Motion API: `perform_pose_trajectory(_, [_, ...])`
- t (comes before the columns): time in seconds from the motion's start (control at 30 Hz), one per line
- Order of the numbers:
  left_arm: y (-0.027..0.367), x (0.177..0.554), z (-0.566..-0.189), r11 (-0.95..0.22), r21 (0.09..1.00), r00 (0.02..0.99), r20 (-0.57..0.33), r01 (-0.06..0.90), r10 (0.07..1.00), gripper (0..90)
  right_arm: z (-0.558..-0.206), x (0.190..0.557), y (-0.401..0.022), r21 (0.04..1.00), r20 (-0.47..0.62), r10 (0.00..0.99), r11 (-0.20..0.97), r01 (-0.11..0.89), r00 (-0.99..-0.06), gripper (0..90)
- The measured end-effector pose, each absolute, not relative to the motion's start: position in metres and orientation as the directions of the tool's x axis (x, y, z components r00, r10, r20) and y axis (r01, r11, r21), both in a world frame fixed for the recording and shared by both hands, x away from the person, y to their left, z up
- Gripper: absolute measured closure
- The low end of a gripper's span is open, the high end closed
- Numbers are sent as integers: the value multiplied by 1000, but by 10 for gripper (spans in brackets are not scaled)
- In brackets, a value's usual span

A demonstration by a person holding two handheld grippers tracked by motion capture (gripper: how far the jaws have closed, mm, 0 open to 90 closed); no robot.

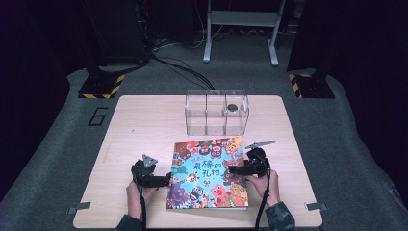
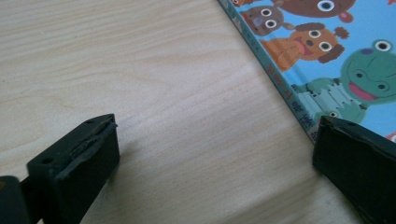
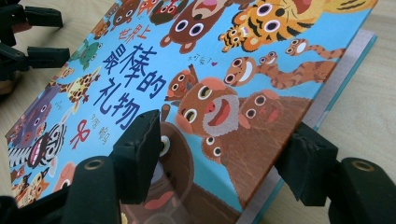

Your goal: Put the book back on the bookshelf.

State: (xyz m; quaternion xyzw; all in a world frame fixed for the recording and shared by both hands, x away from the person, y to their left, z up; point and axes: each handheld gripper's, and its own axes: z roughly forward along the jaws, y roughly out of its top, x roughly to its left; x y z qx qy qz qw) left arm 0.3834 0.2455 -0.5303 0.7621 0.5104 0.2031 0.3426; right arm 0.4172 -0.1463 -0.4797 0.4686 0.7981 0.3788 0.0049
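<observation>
- Opening a picture book (image 1: 208,174) looks to be the job in hand; the book lies flat on the near half of the table (image 1: 139,120), spine to the person's left, fore-edge to the right.
- Right gripper (image 1: 236,169) reaches in over the fore-edge. In the right gripper view its jaws straddle the front cover (image 3: 224,79), one pad above, one below the lifted edge, with gaps visible; not pressing, so I read it as apart around the cover, not clamped.
- The cover is tilted up off the page block (image 3: 348,63), whose pale edge shows under it along the far side.
- Left gripper (image 1: 166,180) sits at the spine side, low on the table. In the left gripper view its jaws stand wide apart, nothing between them; one fingertip (image 2: 355,158) is just at the spine (image 2: 275,77), touching or nearly so, cannot tell which.
- Handling, as a judgement: a hardback with a stiff board cover, glossy and likely slippery to rubber pads. Moderate weight for one gripper if lifted whole. The cover should swing as one rigid flap on the spine hinge; it will not crumple, but inner pages are thin and could crease or tear.
- Best hold: pinch the cover alone near the middle of the fore-edge, shallow bite, then swing it over; the left holds the spine side down so the book does not slide.
- Clear box (image 1: 216,112) stands well beyond, at the far edge, apart from the book.
</observation>
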Motion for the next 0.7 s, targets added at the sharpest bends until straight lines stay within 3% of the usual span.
perform_pose_trajectory(0.23, [247, 383, -528, -177, 757, 448, -167, 629, 878, 0, -468, 416, -143, 611, 317, 754, 302, 732, -575, 340])
perform_pose_trajectory(0.3, [241, 384, -529, -224, 747, 469, -131, 626, 873, 0, -464, 416, -141, 614, 305, 754, 311, 726, -581, 337])
perform_pose_trajectory(0.7, [242, 385, -531, -216, 756, 481, -147, 618, 864, 0, -448, 427, -131, 611, 294, 736, 346, 712, -610, 288])
